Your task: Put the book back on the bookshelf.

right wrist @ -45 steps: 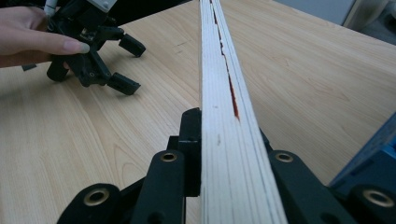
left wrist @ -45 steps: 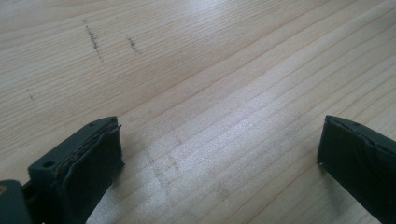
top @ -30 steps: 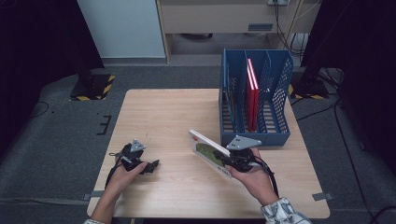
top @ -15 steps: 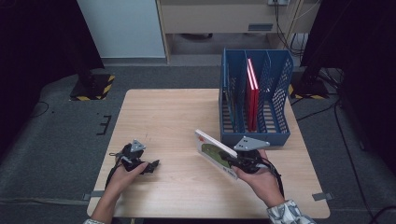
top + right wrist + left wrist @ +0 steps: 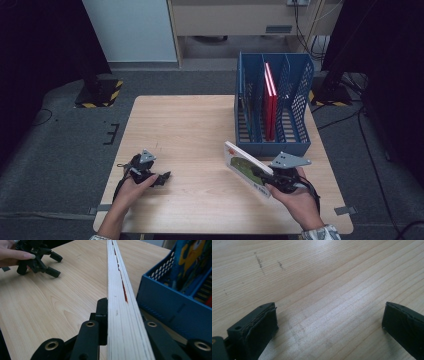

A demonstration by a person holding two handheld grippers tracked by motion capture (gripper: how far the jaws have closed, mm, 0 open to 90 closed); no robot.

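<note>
The right gripper (image 5: 264, 178) is clamping a thin book (image 5: 246, 167) by its near edge, holding it tilted up off the table (image 5: 190, 130) just in front of the blue rack (image 5: 272, 145). In the right gripper view the jaws are squeezing both sides of the page block (image 5: 117, 305), so the grip is looking solid. My guess is it's being held on edge like that because the rack's slots are narrow and upright, so the book has to go in standing, same as the red book (image 5: 270, 100) already sitting in a middle slot.

The left gripper (image 5: 159, 179) is resting low over the near left part of the table, well away from everything. Its jaws are standing wide apart with nothing but bare wood between them in the left gripper view. It's probably just parking there to stay out of the way, since one gripper is enough for a light book.

Next it's likely going up and over the rack's front wall, which is the bit that could snag.
</note>
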